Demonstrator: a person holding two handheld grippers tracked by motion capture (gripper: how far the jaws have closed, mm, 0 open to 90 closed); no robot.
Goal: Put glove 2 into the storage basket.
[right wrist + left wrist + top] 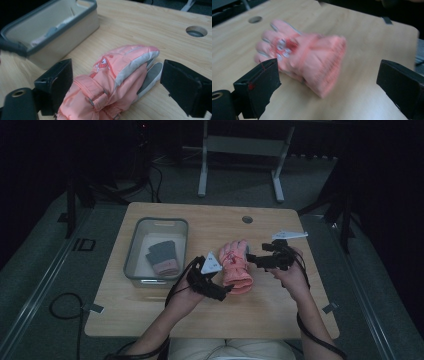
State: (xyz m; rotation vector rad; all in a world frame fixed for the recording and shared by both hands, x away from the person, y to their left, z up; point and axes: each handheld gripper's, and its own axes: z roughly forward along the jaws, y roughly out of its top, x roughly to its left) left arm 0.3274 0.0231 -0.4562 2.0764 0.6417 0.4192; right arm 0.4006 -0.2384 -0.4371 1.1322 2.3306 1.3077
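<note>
A pink winter glove (236,265) lies flat near the middle of the wooden table (150,310), cuff toward the person. My left gripper (225,290) is at the cuff end and stands open. In the left gripper view the blurred glove (312,60) sits between and just beyond the wide-apart jaws of my left gripper (328,66). My right gripper (252,259) is at the glove's right side, also open. In the right gripper view my right gripper (117,66) has its jaws on either side of the glove (112,75), whose grey palm edge faces the right jaw.
A grey bin (131,255) stands on the table's left half and holds another grey and pink glove (164,256); the bin (62,32) is up left in the right gripper view. A round cable hole (247,219) is near the far edge. A desk frame stands beyond.
</note>
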